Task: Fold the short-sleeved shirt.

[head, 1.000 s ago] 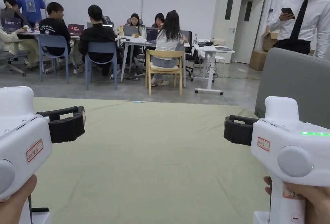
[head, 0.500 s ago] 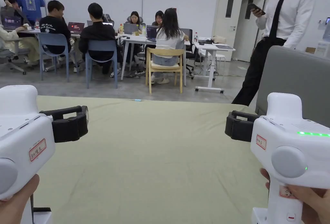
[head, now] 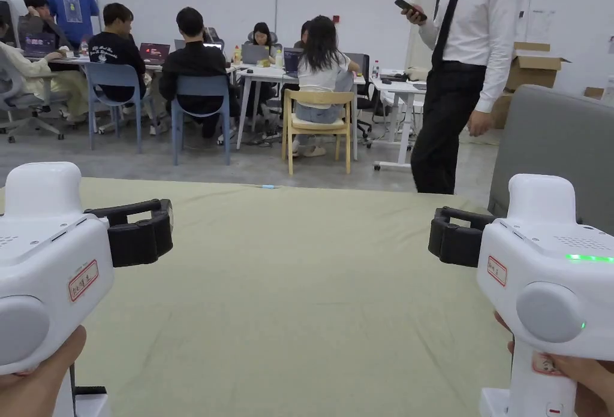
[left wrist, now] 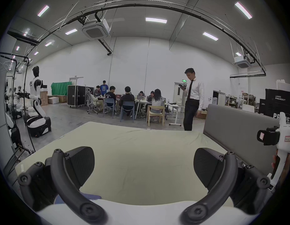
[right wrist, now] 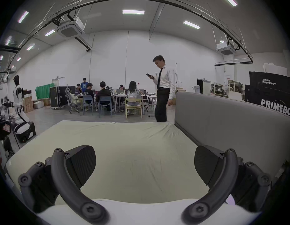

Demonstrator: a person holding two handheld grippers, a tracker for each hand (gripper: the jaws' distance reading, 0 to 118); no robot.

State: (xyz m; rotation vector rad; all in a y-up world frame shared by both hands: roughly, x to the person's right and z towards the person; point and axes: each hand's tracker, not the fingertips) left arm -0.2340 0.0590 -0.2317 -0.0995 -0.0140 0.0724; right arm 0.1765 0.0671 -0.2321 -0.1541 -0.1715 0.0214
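two white handheld grippers are held up side by side over the near edge of a bed, each by one hand at the bottom of the head view. the left gripper has its two black jaws spread wide apart with nothing between them; the right gripper is the same, jaws wide and empty. the bed sheet is pale green, smooth with faint creases, and bare across its middle and far edge. a white cloth with a bit of blue lies just under the left gripper at the near edge; i cannot tell whether it is the shirt. a grey headboard stands along the right edge. past the far edge, one person in a white shirt and dark tie stands holding a phone. farther off, several people sit at white desks with laptops.
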